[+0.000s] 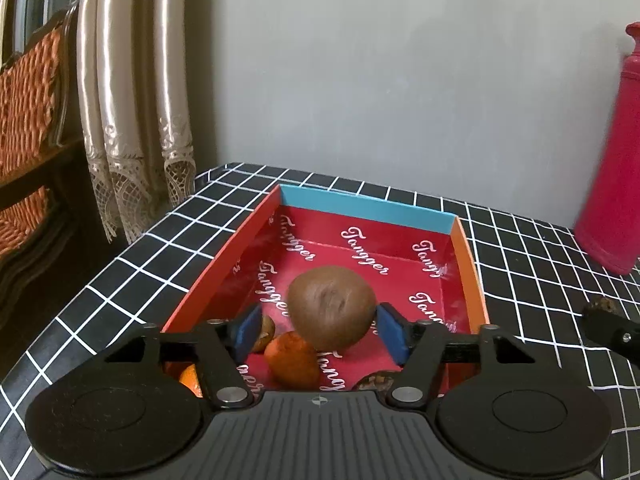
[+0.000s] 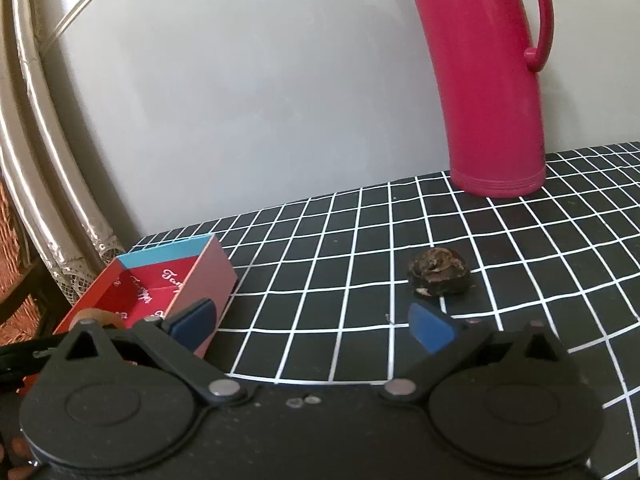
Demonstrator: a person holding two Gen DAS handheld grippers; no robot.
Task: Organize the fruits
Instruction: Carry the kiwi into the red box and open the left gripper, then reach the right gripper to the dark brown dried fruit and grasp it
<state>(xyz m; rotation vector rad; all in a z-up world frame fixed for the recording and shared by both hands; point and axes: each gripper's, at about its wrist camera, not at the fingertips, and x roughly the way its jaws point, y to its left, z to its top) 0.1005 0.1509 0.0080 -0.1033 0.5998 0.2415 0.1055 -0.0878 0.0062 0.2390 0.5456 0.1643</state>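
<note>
My left gripper (image 1: pixel 322 330) hangs over the near end of a red cardboard box (image 1: pixel 436 224) printed "Tangger". Its blue pads stand apart on either side of a round brown fruit (image 1: pixel 331 306), which looks to rest in the box; the left pad is clear of it. An orange fruit (image 1: pixel 293 358) lies below it, with other small fruits partly hidden by the fingers. My right gripper (image 2: pixel 312 326) is open and empty above the black grid tablecloth. A dark wrinkled fruit (image 2: pixel 439 272) lies just beyond its right finger. The box (image 2: pixel 208 276) is at its left.
A tall red flask (image 2: pixel 486 80) stands at the back by the grey wall; it also shows in the left wrist view (image 1: pixel 616 168). Curtains (image 1: pixel 132 92) and a wicker chair (image 1: pixel 28 92) are off the table's left edge. The right gripper's tip (image 1: pixel 612 330) shows at right.
</note>
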